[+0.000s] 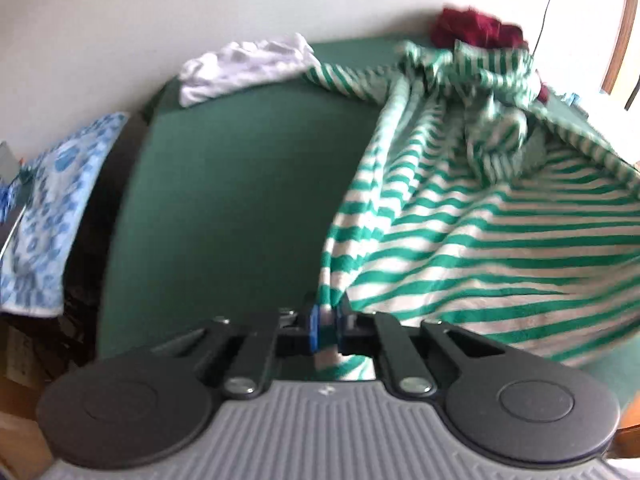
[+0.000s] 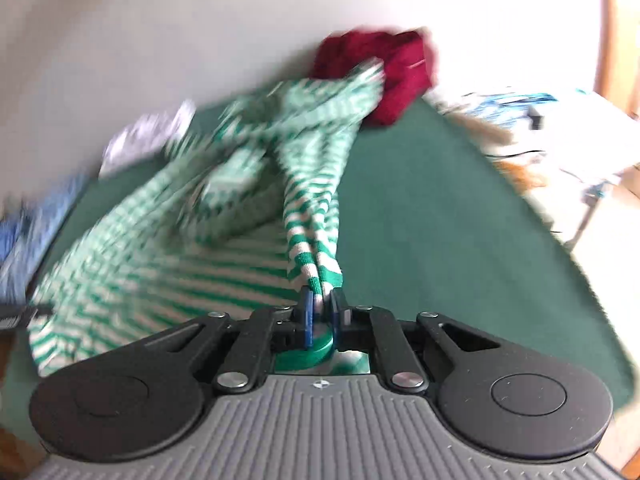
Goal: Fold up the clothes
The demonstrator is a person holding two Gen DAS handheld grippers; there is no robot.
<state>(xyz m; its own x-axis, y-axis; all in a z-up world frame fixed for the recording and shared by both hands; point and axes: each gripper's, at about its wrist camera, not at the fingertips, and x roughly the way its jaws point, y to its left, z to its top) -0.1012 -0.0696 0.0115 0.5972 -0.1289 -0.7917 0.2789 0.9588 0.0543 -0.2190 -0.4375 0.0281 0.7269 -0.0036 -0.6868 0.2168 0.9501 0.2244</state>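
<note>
Fingers of both my grippers are pinched tight on cloth: the left fingers [image 1: 327, 320] grip one gathered edge of the green-and-white striped knit garment [image 1: 480, 216], and the right fingers [image 2: 320, 312] clamp a bunched, green-trimmed edge of the same striped piece [image 2: 224, 208], which I take for a cuff or hem though I cannot tell which. Between my two hands the garment hangs half lifted, its near part stretched towards me while the far part trails crumpled across the green felt-covered worktop [image 1: 240, 184]. I judge this to be the opening step of the fold: spreading the piece out before any crease is made. Next, I think, I need to draw my hands apart and lay the cloth flat on the bare green stretch, keeping both pinches firm so neither edge slips. At the far edge a dark red crumpled garment [image 2: 384, 68] touches the striped tail, and it may drag along or snag if I pull hard. Near the back wall lies a white rumpled cloth [image 1: 244, 66], just beside the stripes. Off the worktop's left side rests a blue-and-white patterned towel [image 1: 52, 208], well clear of my work. Motion blurs the right view, so finer detail escapes me.
</note>
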